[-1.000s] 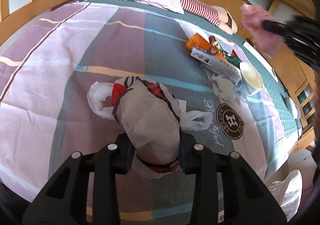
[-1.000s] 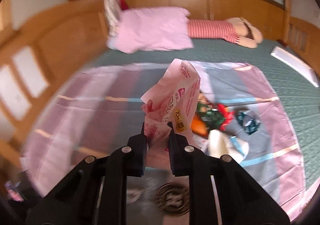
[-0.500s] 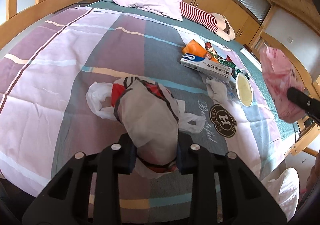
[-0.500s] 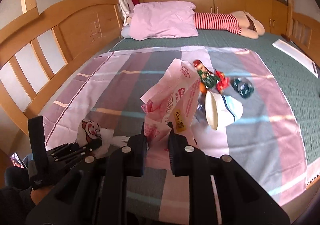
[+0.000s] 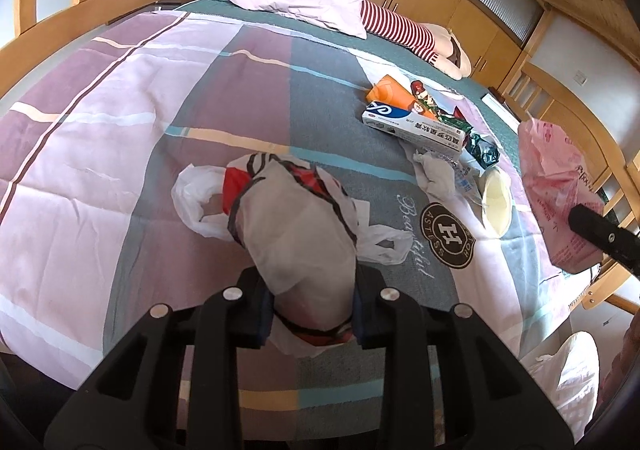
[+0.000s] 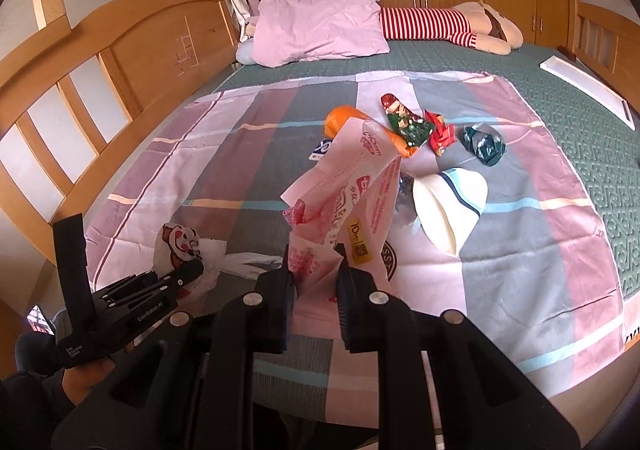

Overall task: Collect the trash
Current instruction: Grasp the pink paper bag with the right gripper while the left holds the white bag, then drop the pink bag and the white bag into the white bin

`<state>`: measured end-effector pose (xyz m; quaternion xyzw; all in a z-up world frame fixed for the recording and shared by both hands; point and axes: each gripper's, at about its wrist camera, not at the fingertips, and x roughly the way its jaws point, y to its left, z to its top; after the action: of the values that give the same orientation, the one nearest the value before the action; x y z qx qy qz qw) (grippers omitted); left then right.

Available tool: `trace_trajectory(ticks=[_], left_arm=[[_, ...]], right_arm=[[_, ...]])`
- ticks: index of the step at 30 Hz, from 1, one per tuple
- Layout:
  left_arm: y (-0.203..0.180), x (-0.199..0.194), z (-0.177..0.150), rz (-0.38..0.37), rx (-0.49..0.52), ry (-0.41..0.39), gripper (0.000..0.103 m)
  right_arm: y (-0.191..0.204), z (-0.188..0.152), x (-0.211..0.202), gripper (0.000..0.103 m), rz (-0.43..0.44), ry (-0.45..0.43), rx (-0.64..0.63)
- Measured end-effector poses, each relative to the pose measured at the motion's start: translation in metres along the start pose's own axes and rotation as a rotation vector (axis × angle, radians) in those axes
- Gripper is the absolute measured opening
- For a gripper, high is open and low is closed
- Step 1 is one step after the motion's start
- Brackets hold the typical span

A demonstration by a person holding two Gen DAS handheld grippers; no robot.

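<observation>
Between the two black fingers of the left gripper (image 5: 313, 324) sits a white plastic shopping bag with red and black print (image 5: 296, 234), its near end pinched by the blue-edged pads, which stand closed tight against it from both sides. The bag runs away from the fingertips and lies on the pink, grey and purple checked bedspread (image 5: 120, 138), its loose handles spread to either side just beyond the tips. Farther out and to the right of these fingers lies the litter: a long white and blue cardboard box (image 5: 416, 126), with an orange packet (image 5: 390, 92) touching its far side, then a crumpled white tissue (image 5: 436, 174) and a cream paper bowl tipped on its edge (image 5: 496, 202) nearer the right. A dark green foil wrapper (image 5: 484, 152) lies just past the bowl; its print is too small to read.

The right gripper (image 6: 313, 284) is clamped narrowly on the lower corner of a pink printed plastic wrapper (image 6: 356, 202), which stands up from the pads and leans away over the bedspread, off the cloth as far as this view lets me judge. Beyond its top edge lie a green and red snack packet (image 6: 408, 120) and a small red wrapper (image 6: 440, 130), side by side. Well behind everything, a pink pillow (image 6: 320, 26) and a red-and-white striped plush toy (image 6: 436, 24) rest across the head of the bed.
</observation>
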<state>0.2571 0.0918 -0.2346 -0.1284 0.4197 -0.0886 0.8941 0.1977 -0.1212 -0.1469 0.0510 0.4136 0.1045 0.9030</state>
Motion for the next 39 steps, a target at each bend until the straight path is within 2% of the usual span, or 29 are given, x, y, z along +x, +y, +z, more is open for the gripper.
trace_trajectory(ticks=[5, 17, 20, 24, 29, 32, 33, 34, 35, 36, 39], left_arm=[[-0.001, -0.001, 0.000, -0.002, 0.002, -0.001, 0.030], [0.001, -0.010, -0.004, -0.053, -0.017, -0.016, 0.029], [0.000, -0.011, -0.005, -0.063, -0.017, -0.014, 0.028], [0.005, -0.011, -0.005, -0.077, -0.032, -0.008, 0.028], [0.002, -0.011, -0.004, -0.086, -0.028, -0.009, 0.028], [-0.001, -0.010, -0.004, -0.090, -0.016, -0.007, 0.028], [-0.003, -0.010, -0.004, -0.092, -0.013, -0.005, 0.028], [-0.003, -0.009, -0.004, -0.093, -0.010, -0.004, 0.028], [-0.004, -0.010, -0.004, -0.094, -0.006, -0.004, 0.028], [-0.005, -0.010, -0.004, -0.097, -0.002, -0.005, 0.028], [-0.003, -0.014, -0.005, -0.122, -0.022, -0.004, 0.027]], right_arm=[[0.001, -0.005, 0.008, 0.019, -0.044, 0.031, -0.013], [0.002, -0.005, -0.019, 0.019, 0.001, -0.029, -0.036], [-0.004, -0.007, -0.036, 0.019, 0.050, -0.027, -0.035], [-0.019, -0.017, -0.082, 0.019, 0.097, -0.033, -0.089], [-0.032, -0.062, -0.144, 0.019, 0.241, 0.062, -0.261], [-0.036, -0.097, -0.156, 0.020, 0.322, 0.181, -0.313], [-0.037, -0.104, -0.155, 0.024, 0.333, 0.212, -0.320], [-0.037, -0.116, -0.152, 0.038, 0.328, 0.256, -0.334], [-0.037, -0.124, -0.150, 0.047, 0.307, 0.277, -0.342], [-0.039, -0.127, -0.150, 0.060, 0.306, 0.273, -0.330], [-0.054, -0.122, -0.157, 0.062, 0.403, 0.178, -0.216]])
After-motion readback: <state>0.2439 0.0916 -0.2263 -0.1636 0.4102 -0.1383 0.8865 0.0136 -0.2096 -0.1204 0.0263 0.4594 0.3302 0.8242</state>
